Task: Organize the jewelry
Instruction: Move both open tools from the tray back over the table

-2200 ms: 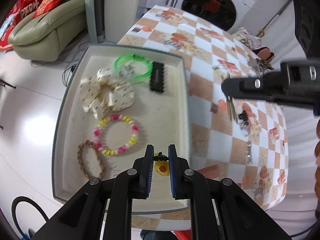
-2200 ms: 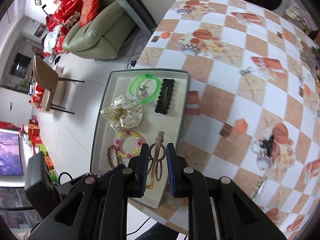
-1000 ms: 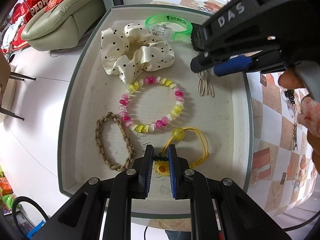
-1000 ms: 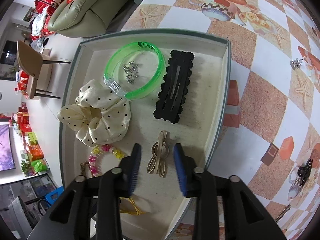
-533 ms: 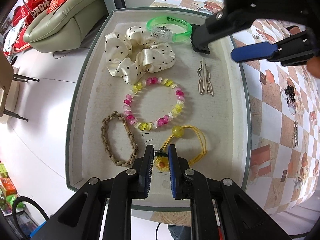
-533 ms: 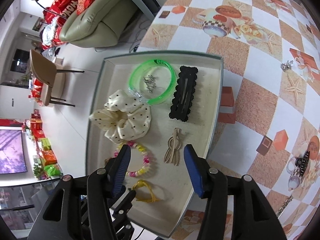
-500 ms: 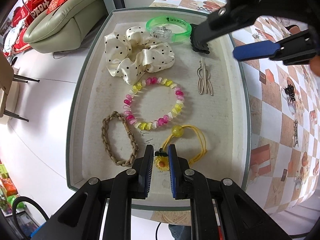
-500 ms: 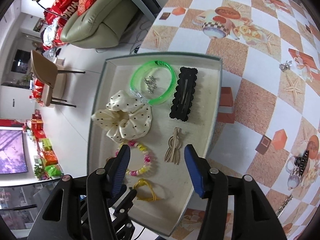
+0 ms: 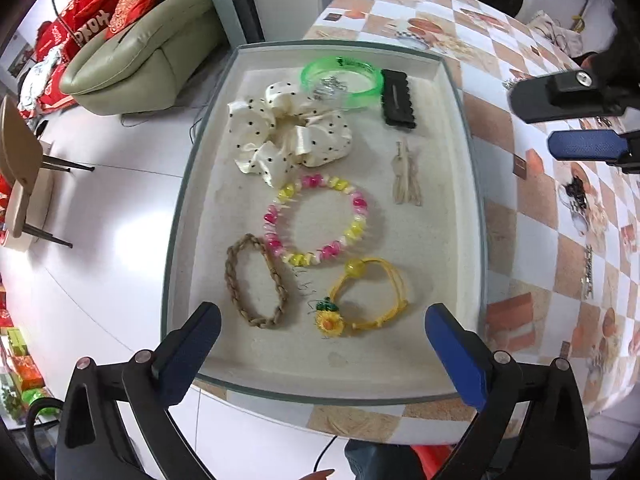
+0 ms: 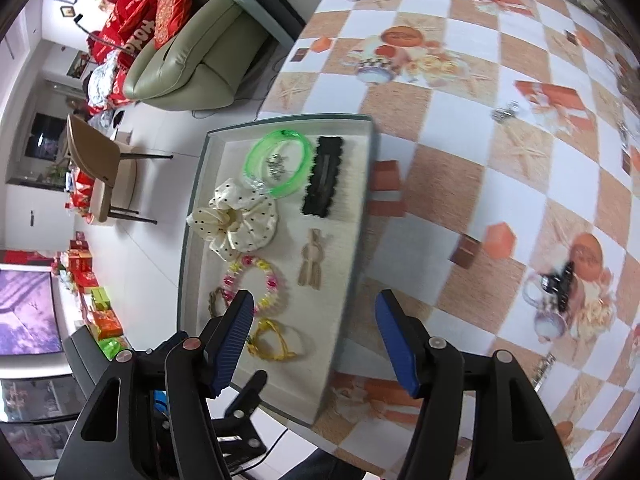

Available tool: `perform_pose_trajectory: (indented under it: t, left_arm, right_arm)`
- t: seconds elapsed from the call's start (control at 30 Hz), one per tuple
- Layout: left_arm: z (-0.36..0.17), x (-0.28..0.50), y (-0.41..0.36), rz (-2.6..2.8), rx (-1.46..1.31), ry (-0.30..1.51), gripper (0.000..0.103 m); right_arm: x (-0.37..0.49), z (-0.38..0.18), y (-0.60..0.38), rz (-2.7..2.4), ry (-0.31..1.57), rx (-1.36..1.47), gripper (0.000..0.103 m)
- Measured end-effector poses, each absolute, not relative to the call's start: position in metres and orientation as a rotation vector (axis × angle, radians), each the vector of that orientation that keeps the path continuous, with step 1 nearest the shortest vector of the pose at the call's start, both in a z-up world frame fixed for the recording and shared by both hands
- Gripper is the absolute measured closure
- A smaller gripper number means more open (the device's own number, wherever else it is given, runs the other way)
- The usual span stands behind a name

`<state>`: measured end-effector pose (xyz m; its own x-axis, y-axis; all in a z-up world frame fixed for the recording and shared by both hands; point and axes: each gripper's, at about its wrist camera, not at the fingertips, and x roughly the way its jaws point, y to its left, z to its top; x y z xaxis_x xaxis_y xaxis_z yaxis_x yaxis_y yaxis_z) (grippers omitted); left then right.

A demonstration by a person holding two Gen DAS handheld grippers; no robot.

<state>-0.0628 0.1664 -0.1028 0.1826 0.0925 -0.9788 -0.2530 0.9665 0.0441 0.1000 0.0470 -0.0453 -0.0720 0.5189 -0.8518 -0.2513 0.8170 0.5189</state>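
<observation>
So my left gripper (image 9: 320, 340) is hanging over the near end of the tray (image 9: 476, 216), jaws opening and spread about as wide as they go, with nothing pinched between them. The yellow cord bracelet (image 9: 368, 292) with the little sunflower charm (image 9: 329, 322) lies flat on the tray floor between the fingers' line of sight, untouched; charm end points toward the tray's near edge, the round yellow bead toward the middle.

My right gripper (image 10: 314, 336) is opening too, roughly half spread, empty, hovering over the tray's near right rim.

What's in the tray, working from that yellow bracelet outward: the braided brown band (image 9: 256, 280) sits just beside it on the left, its long axis running near-to-far. The pink and yellow bead bracelet (image 9: 316, 220) is just beyond it, nearly touching the bead. Further back is the cream polka-dot scrunchie (image 9: 288, 136), then the green bangle (image 9: 340, 84) at the far end with some small silver bits (image 9: 326, 88) inside its ring. The black hair clip (image 9: 396, 100) lies beside the bangle on the right, long axis near-to-far. The tan hairpin (image 9: 406, 176) sits well beyond the yellow bracelet along the right wall, also lengthwise, narrow end pointing to the far side.

More small jewelry is scattered on the checkered tablecloth (image 10: 500, 200) outside the tray.
</observation>
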Motion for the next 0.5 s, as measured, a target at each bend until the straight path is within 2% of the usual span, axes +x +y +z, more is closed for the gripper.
perform_pose_trajectory:
  t: [0.13, 0.17, 0.37, 0.43, 0.47, 0.5]
  left_arm:
    - [-0.095, -0.061, 0.161, 0.247, -0.113, 1.373, 0.0]
    - [-0.093, -0.06, 0.159, 0.245, -0.109, 1.372, 0.0]
    - [-0.09, -0.051, 0.137, 0.212, -0.079, 1.362, 0.0]
    - [-0.092, -0.045, 0.128, 0.196, -0.067, 1.354, 0.0]
    - [-0.092, -0.041, 0.125, 0.187, -0.06, 1.349, 0.0]
    - [-0.091, -0.037, 0.123, 0.178, -0.055, 1.345, 0.0]
  right_arm:
    - [0.101, -0.045, 0.02, 0.607, 1.514, 0.261, 0.028]
    - [0.101, -0.045, 0.011, 0.594, 1.51, 0.271, 0.023]
    - [0.099, -0.047, -0.037, 0.522, 1.488, 0.329, 0.02]
    - [0.096, -0.048, -0.051, 0.491, 1.471, 0.327, 0.009]
    - [0.094, -0.048, -0.057, 0.478, 1.46, 0.324, 0.0]
    - [0.093, -0.048, -0.064, 0.466, 1.447, 0.319, 0.0]
